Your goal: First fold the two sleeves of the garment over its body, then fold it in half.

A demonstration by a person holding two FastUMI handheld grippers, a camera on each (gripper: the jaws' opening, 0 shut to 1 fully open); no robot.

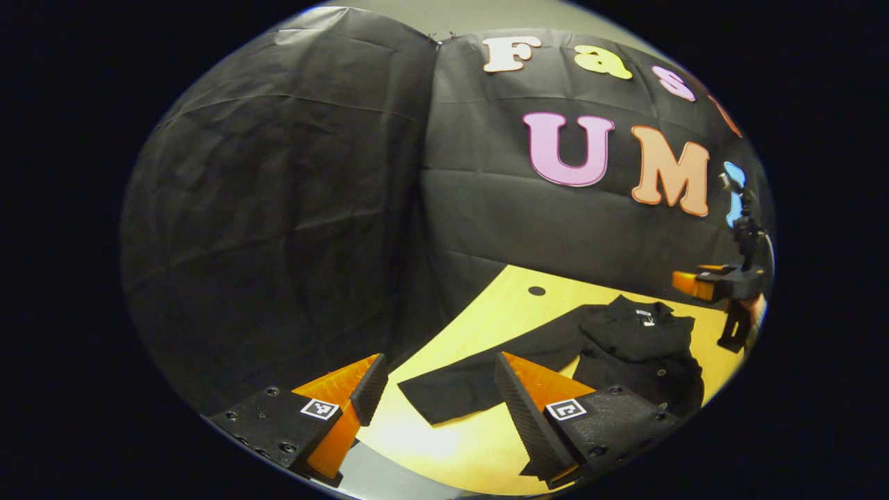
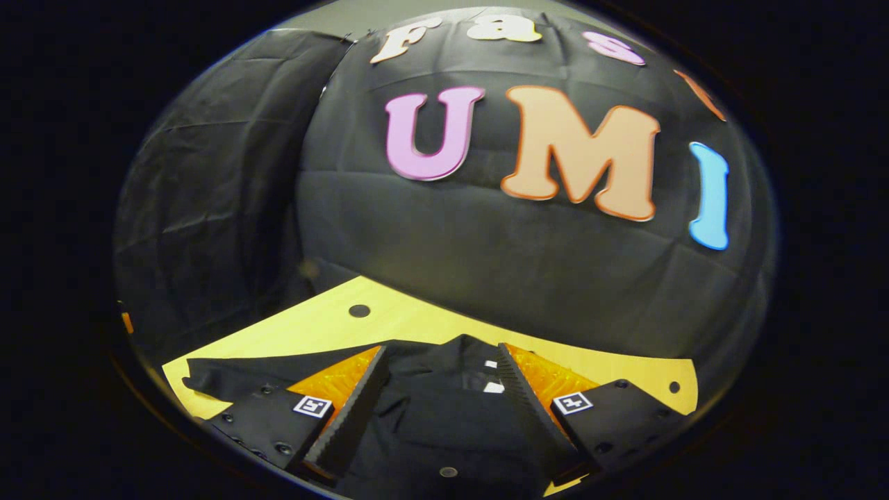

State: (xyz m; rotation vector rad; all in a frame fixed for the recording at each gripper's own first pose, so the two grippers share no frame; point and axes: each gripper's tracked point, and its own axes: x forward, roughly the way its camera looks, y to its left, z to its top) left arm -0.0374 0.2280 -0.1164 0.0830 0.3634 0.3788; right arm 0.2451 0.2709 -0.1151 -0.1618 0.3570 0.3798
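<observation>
Garment [image 1: 625, 340], a black shirt, lies spread on the yellow table [image 1: 486, 298] in the left gripper view, its collar toward the table's far edge and one sleeve [image 1: 479, 375] stretched flat out toward the left side of the table. The left gripper [image 1: 437, 389] hangs above the near edge with its jaws wide apart and nothing between them; the sleeve's cuff shows in the gap between the fingers, but whether the fingers are clear of the cloth cannot be told from this angle. At the far right of this view the right gripper [image 1: 701, 283] is held above the table just beyond the shirt's collar end. A dark round hole [image 1: 536, 290] sits in the tabletop near the far edge. In the right gripper view the right gripper [image 2: 441, 375] is also spread open and empty, poised over the shirt's body [image 2: 430, 423], with the collar [image 2: 479, 361] visible between its fingers. The sleeve [image 2: 229, 378] runs off to the left along the table [image 2: 417, 319], and holes [image 2: 359, 310] mark the tabletop near its far edge.
</observation>
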